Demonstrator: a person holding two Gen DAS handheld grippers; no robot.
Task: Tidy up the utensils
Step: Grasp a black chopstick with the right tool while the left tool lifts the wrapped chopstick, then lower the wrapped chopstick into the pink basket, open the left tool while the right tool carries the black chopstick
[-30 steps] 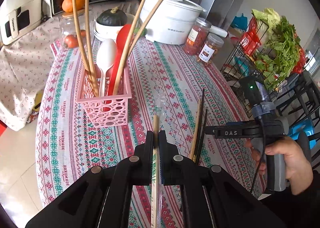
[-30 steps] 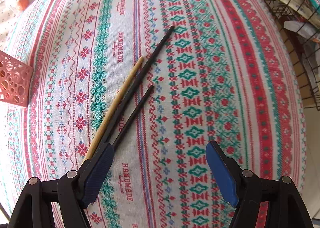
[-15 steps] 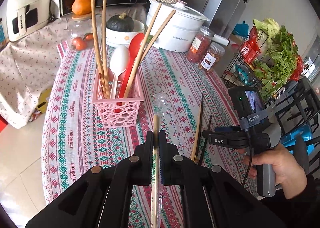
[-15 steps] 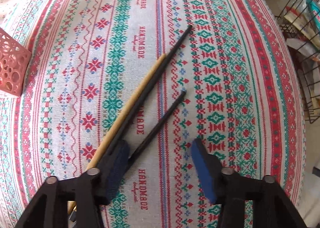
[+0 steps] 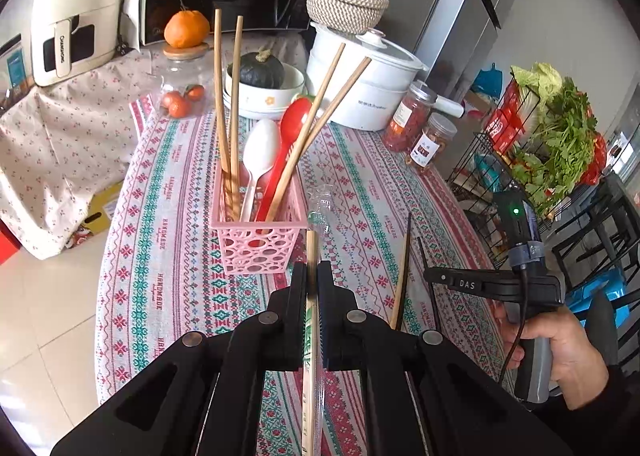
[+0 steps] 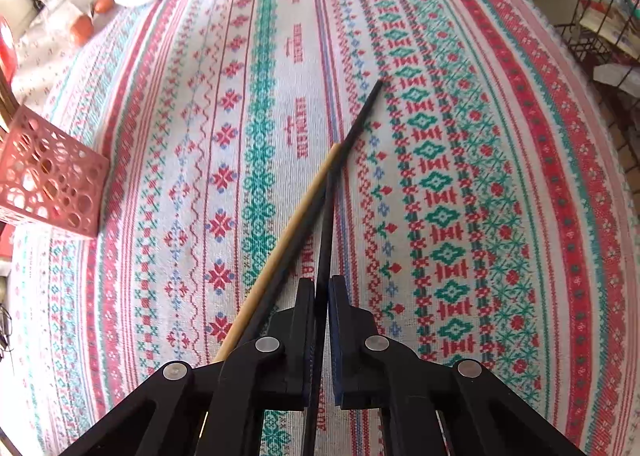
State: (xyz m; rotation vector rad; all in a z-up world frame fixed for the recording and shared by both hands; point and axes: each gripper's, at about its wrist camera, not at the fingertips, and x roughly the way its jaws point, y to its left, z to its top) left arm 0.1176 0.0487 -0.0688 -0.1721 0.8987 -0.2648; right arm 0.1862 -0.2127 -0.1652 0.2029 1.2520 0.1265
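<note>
Surface (image 5: pixel 168 296) coverage is a striped, embroidered cloth carrying all task items. Pink perforated basket (image 5: pixel 256 244) stands upright near the middle of the surface and holds four wooden chopsticks (image 5: pixel 226 104), a white spoon (image 5: pixel 260 154) and a red spoon (image 5: pixel 294 120), all leaning with handles down inside it. Right hand (image 5: pixel 560 352) grips the handle of the right tool (image 6: pixel 321 296) at the right edge of the surface, with the tool pitched steeply downward. Left tool (image 5: pixel 312 280) is raised above the surface, just in front of the basket, angled down toward it. Left tool jaws are pressed together on a wrapped wooden chopstick (image 5: pixel 312 252) in a clear sleeve, whose tip projects forward past the fingers. Right tool jaws have just been closing and now pinch a black chopstick (image 6: pixel 326 224) between the blue pads. A second black chopstick (image 6: pixel 352 128) and a loose wooden chopstick (image 6: pixel 296 216) lie side by side on the cloth, just left of the pinched one.
</note>
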